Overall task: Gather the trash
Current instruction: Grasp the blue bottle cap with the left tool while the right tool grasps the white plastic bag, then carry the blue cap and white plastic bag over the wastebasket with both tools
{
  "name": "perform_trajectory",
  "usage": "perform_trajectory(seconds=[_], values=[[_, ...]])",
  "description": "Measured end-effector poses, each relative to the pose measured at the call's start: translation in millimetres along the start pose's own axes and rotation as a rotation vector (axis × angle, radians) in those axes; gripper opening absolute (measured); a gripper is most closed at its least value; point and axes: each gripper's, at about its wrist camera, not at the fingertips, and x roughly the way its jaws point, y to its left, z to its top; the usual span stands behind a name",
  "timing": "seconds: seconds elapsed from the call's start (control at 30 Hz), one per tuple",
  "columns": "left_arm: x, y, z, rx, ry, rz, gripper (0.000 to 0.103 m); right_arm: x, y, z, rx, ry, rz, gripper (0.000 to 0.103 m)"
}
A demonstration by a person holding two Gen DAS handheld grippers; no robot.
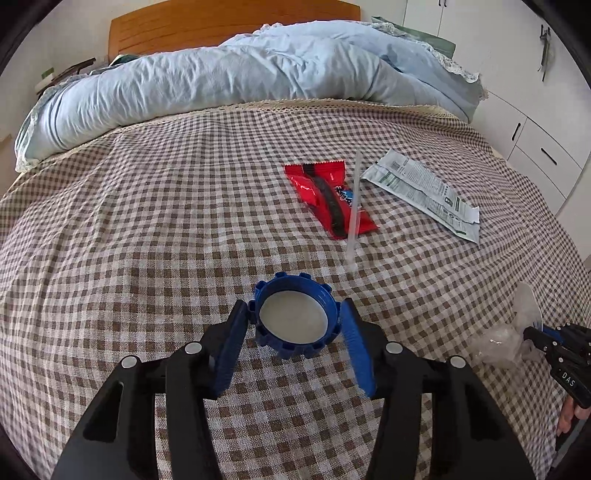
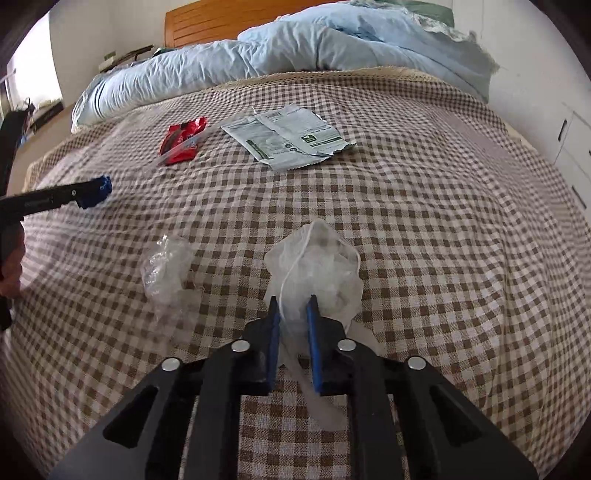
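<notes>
On the checked bedspread (image 1: 147,229) lies a blue bottle cap (image 1: 295,321), open side up. My left gripper (image 1: 293,306) has a pad pressed against each side of it. My right gripper (image 2: 293,304) is shut on a thin white bag (image 2: 317,258) with a string, which bulges out ahead of the fingers. Crumpled clear plastic (image 2: 166,266) lies just left of that bag. Farther up the bed are a red wrapper (image 1: 328,195) with a clear straw (image 1: 354,206) across it and a white-green packet (image 1: 424,192). The right gripper (image 1: 532,336) shows at the left wrist view's right edge.
A rumpled light-blue duvet (image 1: 221,85) is heaped at the head of the bed below a wooden headboard (image 1: 221,29). White drawers (image 1: 535,147) stand along the right side. A hand (image 2: 11,266) holds the left gripper's handle at the right wrist view's left edge.
</notes>
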Motion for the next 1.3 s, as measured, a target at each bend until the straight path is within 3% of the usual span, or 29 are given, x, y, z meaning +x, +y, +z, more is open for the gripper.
perform_trajectory(seconds=[0.1, 0.3, 0.53, 0.73, 0.87, 1.03, 1.2, 1.3], values=[[-20.7, -5.6, 6.2, -0.011, -0.050, -0.030, 0.049, -22.6, -1.0, -0.5, 0.016, -0.070, -0.009, 0.005], [-85.7, -43.8, 13.0, 0.061, -0.199, -0.052, 0.049, -95.8, -3.9, 4.7, 0.034, -0.235, 0.022, 0.004], [-165.3, -108.0, -3.4, 0.104, -0.309, -0.251, 0.049, -198.1, -22.7, -38.2, 0.016, -0.344, -0.024, 0.004], [-210.6, -155.6, -35.5, 0.144, -0.331, -0.373, 0.049, -256.5, -54.4, -80.1, 0.053, -0.389, -0.116, 0.004], [-220.3, -190.3, -61.5, 0.190, -0.319, -0.381, 0.049, -279.1, -75.4, -116.5, 0.095, -0.382, -0.164, 0.004], [-222.5, -231.1, -94.0, 0.225, -0.273, -0.449, 0.049, -300.3, -103.2, -174.2, 0.132, -0.321, -0.251, 0.004], [-229.4, -278.5, -127.8, 0.282, -0.234, -0.546, 0.049, -307.3, -132.5, -241.3, 0.178, -0.190, -0.332, 0.004], [-224.2, -311.1, -146.2, 0.321, -0.186, -0.603, 0.049, -291.5, -156.3, -291.7, 0.244, -0.069, -0.370, 0.004]])
